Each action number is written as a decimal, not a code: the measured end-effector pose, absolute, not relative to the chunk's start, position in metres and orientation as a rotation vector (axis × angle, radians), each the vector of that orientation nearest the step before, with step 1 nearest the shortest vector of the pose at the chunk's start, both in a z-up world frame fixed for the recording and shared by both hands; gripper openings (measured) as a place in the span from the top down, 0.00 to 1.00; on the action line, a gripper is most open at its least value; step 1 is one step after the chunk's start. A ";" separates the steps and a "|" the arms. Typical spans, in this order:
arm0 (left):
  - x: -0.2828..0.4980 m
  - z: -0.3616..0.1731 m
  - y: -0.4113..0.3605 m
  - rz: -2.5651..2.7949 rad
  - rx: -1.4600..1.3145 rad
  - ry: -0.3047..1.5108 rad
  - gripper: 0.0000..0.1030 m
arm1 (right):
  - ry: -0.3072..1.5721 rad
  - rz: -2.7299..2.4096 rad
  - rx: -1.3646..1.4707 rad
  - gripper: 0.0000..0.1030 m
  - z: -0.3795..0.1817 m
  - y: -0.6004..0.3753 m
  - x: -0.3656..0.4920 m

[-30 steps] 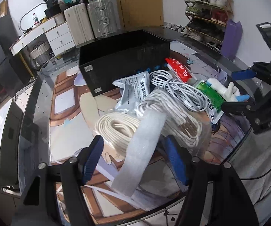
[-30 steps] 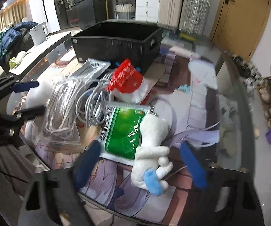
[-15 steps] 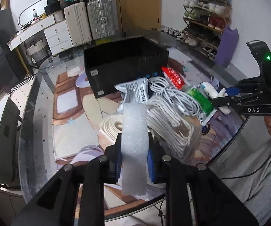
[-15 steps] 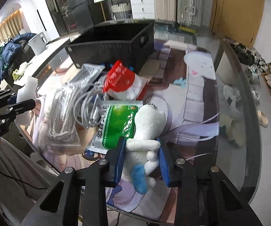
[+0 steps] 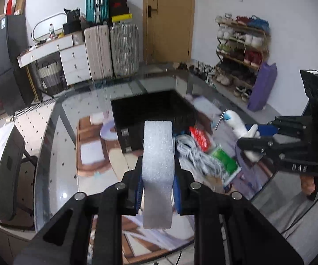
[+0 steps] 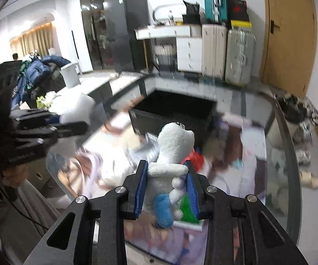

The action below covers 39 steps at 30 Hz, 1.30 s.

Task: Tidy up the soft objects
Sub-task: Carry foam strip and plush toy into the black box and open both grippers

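My left gripper (image 5: 158,184) is shut on a white foam strip (image 5: 158,161) that stands up between its blue pads, lifted above the table. My right gripper (image 6: 166,184) is shut on a white plush toy (image 6: 173,148) with a blue foot, also held up off the table. The right gripper and the plush toy (image 5: 239,128) show at the right of the left wrist view; the left gripper (image 6: 70,124) with its foam shows at the left of the right wrist view. An open black bin (image 5: 150,108) sits on the table beyond both, also seen as the black bin (image 6: 172,112).
On the glass table (image 5: 55,154) lie coiled white cables (image 5: 192,152), a red packet (image 5: 200,135) and a green packet (image 5: 225,164). A person's hand (image 5: 307,183) holds the right gripper. Suitcases, drawers and a shoe rack stand behind.
Both grippers closed, the left on the foam strip and the right on the plush toy. Both then rose off the table with them, and the bin now sits lower in view.
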<state>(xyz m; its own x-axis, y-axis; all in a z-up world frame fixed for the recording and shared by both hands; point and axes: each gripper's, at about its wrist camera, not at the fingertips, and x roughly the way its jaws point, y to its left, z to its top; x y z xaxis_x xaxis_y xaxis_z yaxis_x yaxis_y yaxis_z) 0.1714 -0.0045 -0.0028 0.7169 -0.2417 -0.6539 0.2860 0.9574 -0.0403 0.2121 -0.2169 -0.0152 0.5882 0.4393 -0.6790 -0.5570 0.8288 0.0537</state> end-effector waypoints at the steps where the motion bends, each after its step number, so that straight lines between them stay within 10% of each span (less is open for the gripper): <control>1: 0.174 0.001 -0.004 -0.293 0.058 0.706 0.80 | 0.728 0.588 -0.171 0.68 -0.008 -0.213 0.216; 12: 0.259 0.020 0.006 -0.282 -0.011 0.676 0.80 | 0.705 0.582 -0.166 0.68 0.047 -0.166 0.299; 39: 0.363 -0.070 -0.026 -0.228 -0.083 0.945 0.80 | 0.982 0.488 -0.129 0.68 -0.081 -0.161 0.405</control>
<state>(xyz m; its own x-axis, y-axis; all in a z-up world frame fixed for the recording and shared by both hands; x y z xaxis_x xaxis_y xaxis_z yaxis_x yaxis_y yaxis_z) 0.3627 -0.0261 -0.0700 0.5634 -0.2299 -0.7936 0.1576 0.9728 -0.1699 0.4049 -0.1613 -0.0813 0.4577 0.3379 -0.8224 -0.4520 0.8849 0.1120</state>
